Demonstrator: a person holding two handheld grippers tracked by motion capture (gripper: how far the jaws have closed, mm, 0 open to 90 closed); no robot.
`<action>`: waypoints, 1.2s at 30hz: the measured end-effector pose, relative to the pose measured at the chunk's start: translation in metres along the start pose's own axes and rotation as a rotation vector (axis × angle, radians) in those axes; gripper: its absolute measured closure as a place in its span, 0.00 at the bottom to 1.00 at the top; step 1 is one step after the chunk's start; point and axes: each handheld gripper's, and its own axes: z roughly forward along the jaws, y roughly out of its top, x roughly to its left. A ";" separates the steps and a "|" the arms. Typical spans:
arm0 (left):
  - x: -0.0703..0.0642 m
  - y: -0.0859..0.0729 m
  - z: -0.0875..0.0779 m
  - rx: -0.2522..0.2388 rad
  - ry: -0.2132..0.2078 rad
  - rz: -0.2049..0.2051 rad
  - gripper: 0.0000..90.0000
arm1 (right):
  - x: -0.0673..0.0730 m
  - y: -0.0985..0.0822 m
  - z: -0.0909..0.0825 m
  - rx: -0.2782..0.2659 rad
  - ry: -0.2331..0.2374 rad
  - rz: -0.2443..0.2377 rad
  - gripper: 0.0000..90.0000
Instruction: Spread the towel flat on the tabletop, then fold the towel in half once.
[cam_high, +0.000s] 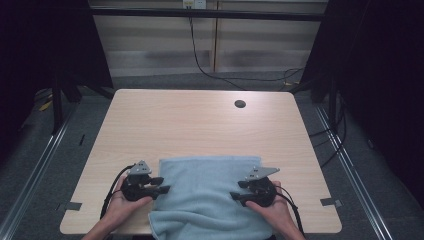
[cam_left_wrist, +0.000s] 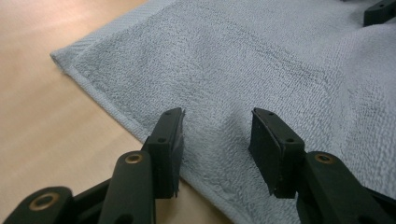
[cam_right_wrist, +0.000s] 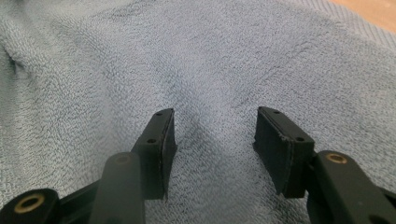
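Pale wooden table (cam_high: 200, 120) bears a blue towel (cam_high: 210, 195); both claws, left (cam_high: 162, 185) and right (cam_high: 237, 192), rest released on it.

High view looks down on the table (cam_high: 200, 120); both tool views closely share the towel (cam_high: 205, 195).

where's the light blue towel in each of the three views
High view: towel lies at the near edge of the table, between the two grippers.
Left gripper view: its hemmed edge and corner run from upper left to bottom centre.
Right gripper view: towelling spreads behind both jaws.
Shared landmark: the hemmed towel border.
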 end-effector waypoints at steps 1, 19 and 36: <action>-0.002 -0.002 -0.002 0.003 0.002 0.008 0.60 | 0.002 -0.002 -0.002 -0.002 0.009 0.000 0.53; 0.038 0.021 0.015 -0.055 0.098 -0.093 0.62 | -0.023 0.018 0.018 -0.031 -0.014 0.051 0.51; 0.095 0.052 0.026 -0.123 0.113 -0.217 0.54 | -0.119 0.049 0.006 -0.079 -0.135 0.177 0.46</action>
